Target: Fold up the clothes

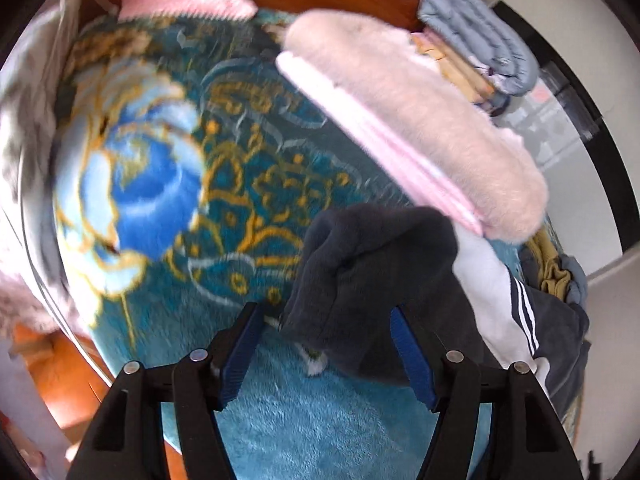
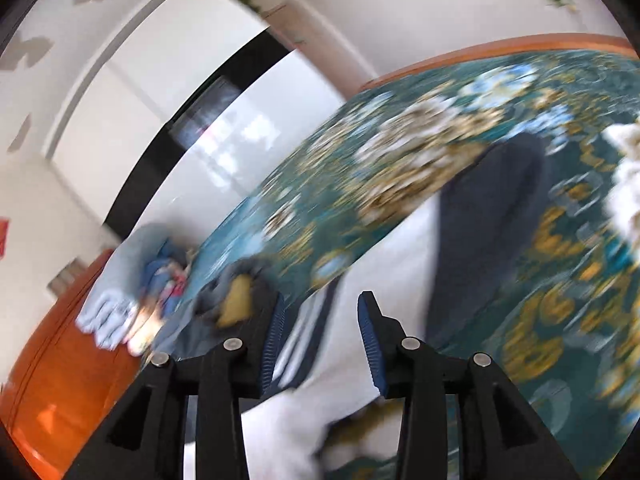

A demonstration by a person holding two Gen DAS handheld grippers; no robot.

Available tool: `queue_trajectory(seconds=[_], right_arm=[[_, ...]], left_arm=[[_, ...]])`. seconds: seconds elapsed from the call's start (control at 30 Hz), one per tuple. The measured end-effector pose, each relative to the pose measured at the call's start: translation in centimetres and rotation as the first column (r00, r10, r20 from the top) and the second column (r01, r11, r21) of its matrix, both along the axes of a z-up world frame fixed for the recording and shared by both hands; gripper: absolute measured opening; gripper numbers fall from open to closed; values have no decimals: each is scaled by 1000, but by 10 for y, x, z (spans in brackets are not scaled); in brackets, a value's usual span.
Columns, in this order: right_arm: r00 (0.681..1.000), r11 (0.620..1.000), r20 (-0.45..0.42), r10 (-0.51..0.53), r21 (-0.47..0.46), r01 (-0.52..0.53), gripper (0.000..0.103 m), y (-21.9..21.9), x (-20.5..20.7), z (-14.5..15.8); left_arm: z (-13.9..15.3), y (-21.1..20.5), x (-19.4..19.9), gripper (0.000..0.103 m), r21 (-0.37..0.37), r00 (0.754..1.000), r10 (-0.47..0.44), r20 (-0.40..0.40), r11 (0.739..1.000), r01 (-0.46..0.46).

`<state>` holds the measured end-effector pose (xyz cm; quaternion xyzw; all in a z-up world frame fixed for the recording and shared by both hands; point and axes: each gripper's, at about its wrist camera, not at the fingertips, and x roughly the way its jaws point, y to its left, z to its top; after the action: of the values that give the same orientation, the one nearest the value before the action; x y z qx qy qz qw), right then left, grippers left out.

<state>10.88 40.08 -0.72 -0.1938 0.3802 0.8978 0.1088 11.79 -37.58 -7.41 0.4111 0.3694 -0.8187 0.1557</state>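
The left gripper [image 1: 328,344] hangs over a teal floral blanket [image 1: 168,184], jaws apart, with a fold of the dark garment [image 1: 372,264] between them, not pinched. Further right lie a folded pink fluffy piece [image 1: 424,120] and a blue-grey stack [image 1: 476,28]. The right gripper [image 2: 320,340], jaws apart, hovers over the white striped part [image 2: 400,264] of that garment; this view is blurred.
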Motion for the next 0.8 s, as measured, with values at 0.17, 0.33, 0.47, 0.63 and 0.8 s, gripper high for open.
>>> queue_trajectory(seconds=[0.17,0.33,0.47,0.63,0.8], right_arm=[[990,987,5,139,83,-139,45,-43,-19,-14],[990,989,-16,139,60,-138,45,-33,-11,-33],[994,994,-34,104,22,-103,45,-16,0,-32],[997,998,-54,59,-29,-60,45,4,13,-32],[999,996,-44,0,-89,-4,45,20,26,-33]], left_arm=[[28,19,-10,27,-110,999,14,-29,994,-17],[57,38,-21,23,-218,998,24,-60,975,-37],[160,93,-40,23,-334,961,-125,-245,942,37],[260,221,-82,23,-485,832,-427,-354,844,228],[243,395,-127,23,-582,687,-685,-245,670,461]])
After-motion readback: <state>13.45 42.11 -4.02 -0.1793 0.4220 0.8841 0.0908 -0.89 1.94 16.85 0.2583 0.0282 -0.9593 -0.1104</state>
